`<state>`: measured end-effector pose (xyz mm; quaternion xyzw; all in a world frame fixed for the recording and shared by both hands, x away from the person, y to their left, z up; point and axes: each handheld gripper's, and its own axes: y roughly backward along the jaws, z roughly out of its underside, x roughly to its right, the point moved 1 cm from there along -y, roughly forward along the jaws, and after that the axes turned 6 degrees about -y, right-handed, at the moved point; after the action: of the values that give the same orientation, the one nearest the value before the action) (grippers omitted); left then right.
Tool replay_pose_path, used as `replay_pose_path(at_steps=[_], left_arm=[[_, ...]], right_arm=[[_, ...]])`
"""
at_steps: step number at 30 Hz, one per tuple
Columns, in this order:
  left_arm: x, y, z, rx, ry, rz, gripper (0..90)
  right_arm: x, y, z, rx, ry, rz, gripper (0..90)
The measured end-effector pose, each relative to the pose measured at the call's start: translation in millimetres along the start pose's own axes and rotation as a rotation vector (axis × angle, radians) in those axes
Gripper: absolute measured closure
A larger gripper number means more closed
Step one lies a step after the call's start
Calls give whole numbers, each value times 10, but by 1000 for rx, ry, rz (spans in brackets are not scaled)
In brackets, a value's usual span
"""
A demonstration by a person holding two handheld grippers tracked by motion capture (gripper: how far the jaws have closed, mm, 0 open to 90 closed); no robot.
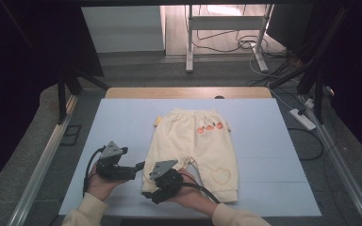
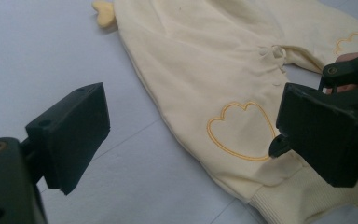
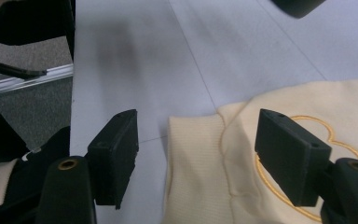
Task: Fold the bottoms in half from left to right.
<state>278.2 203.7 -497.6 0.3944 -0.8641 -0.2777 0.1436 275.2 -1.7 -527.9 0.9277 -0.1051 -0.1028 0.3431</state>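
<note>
Trousers (image 1: 195,150) lie on the mat (image 1: 122,122) (both tongs at their near-left leg)

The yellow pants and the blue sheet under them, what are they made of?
The pants look like soft knitted cotton or fleece, matte cream-yellow; the leg cuff shows fine ribbing and the heart outlines look stitched in orange thread. The blue sheet looks like smooth, dull cloth or paper with faint fold lines; which one I cannot tell.
</note>
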Motion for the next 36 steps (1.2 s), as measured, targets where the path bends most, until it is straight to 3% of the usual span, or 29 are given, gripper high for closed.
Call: replay_pose_path(at_steps=[7,10,19,22,26,28,36], left_arm=[[-19,-5,3,-3,6,0,94],[-22,-6,7,-6,7,0,94],[-28,-6,13,-9,10,0,94],[-30,-2,14,-7,12,-2,94],[-34,0,16,-10,8,-8,95],[-33,0,18,-13,8,-6,95],[-41,-27,7,-12,5,-11,98]], right_arm=[[-28,-92,-9,-20,27,3,368],[-9,-127,1,-24,17,12,395],[-12,-202,35,-53,35,71,428],[-21,-204,33,-56,50,104,493],[4,-188,30,-54,54,138,660],[36,-162,20,-63,42,134,720],[54,-56,17,-56,15,104,773]])
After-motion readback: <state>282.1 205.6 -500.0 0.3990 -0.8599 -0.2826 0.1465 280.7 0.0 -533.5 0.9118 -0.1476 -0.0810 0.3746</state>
